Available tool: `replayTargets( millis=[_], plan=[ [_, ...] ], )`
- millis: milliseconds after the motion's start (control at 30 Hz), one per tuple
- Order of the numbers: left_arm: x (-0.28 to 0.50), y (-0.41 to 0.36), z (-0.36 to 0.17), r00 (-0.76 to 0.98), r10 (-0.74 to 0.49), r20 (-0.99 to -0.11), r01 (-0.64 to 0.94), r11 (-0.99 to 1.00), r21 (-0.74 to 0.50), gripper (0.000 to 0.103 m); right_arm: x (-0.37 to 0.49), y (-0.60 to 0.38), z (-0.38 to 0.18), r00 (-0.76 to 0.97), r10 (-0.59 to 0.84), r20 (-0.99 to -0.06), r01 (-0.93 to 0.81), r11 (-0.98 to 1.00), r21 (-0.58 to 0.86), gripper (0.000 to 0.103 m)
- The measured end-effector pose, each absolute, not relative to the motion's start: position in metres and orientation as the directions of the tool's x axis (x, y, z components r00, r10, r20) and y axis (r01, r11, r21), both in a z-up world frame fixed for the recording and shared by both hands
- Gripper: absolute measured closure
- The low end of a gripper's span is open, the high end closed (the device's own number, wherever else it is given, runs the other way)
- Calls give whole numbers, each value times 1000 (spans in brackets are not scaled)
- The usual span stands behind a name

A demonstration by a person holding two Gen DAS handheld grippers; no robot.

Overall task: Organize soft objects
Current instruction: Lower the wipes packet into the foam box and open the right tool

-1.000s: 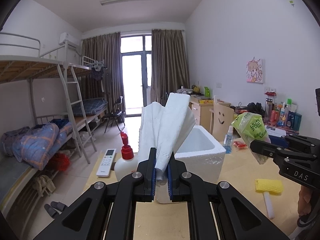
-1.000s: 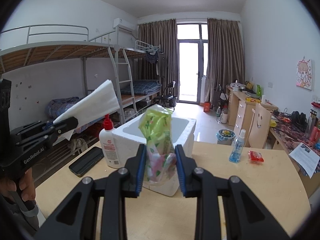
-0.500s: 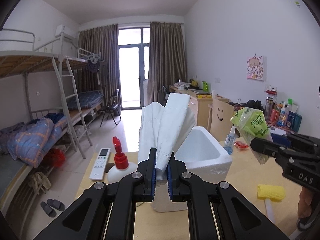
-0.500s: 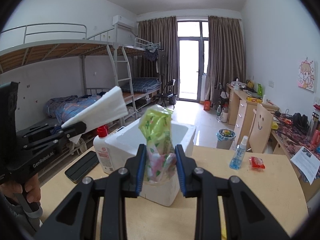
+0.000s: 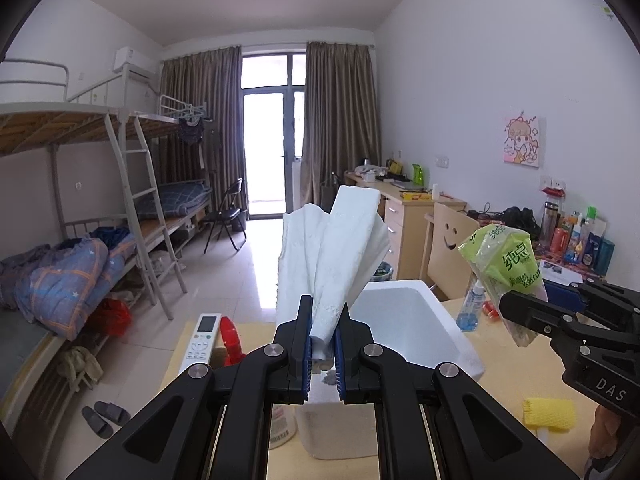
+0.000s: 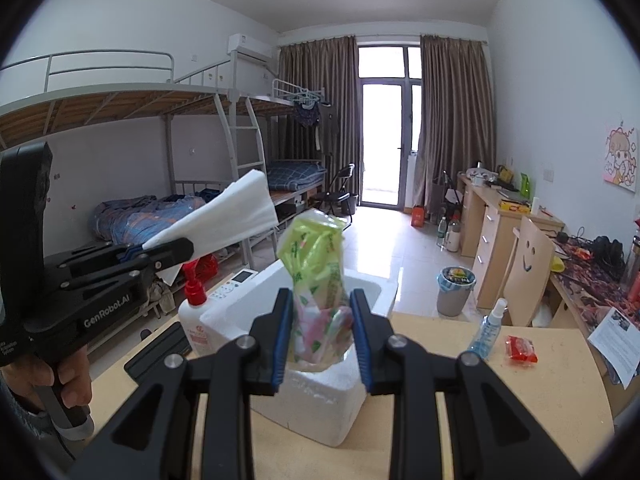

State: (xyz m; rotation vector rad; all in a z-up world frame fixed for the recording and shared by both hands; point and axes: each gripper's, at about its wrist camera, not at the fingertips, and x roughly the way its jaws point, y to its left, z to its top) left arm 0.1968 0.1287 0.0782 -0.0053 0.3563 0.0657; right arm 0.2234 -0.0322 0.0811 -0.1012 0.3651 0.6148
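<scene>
My left gripper (image 5: 322, 344) is shut on a folded white towel (image 5: 336, 256) that fans upward above the near left corner of a white foam box (image 5: 404, 320). The towel (image 6: 224, 216) and left gripper (image 6: 168, 254) also show at the left of the right wrist view. My right gripper (image 6: 320, 336) is shut on a green tissue pack (image 6: 318, 276), held upright over the near edge of the foam box (image 6: 320, 396). The pack (image 5: 504, 268) shows in the left wrist view, right of the box.
On the wooden table (image 6: 520, 392): a white bottle with red pump (image 6: 194, 312), a remote (image 5: 202, 336), a black flat case (image 6: 156, 354), a blue spray bottle (image 6: 486, 330), a red packet (image 6: 520, 348), a yellow sponge brush (image 5: 550, 414). Bunk beds stand left, desks right.
Both grippers have moved forward and up toward the foam box with their loads; the box and pump bottle now sit lower and nearer in both views. Both grips are unchanged.
</scene>
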Motion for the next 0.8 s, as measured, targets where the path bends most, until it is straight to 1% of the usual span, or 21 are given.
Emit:
replayTargets(
  millis=[167,333,800],
  plan=[
    [209,131,72,928,61,-369,-62,998,9,94,235,-30,77,751,542,-378,-575,818,30,70],
    [217,136,69,918,86,-388,-83,996,24,94,244,-23,73,745,535,-398,-573,819,27,70],
    [215,142,73,921,138,-365,-128,990,51,94,268,2,67,708,541,-454,-599,801,20,70]
  ],
)
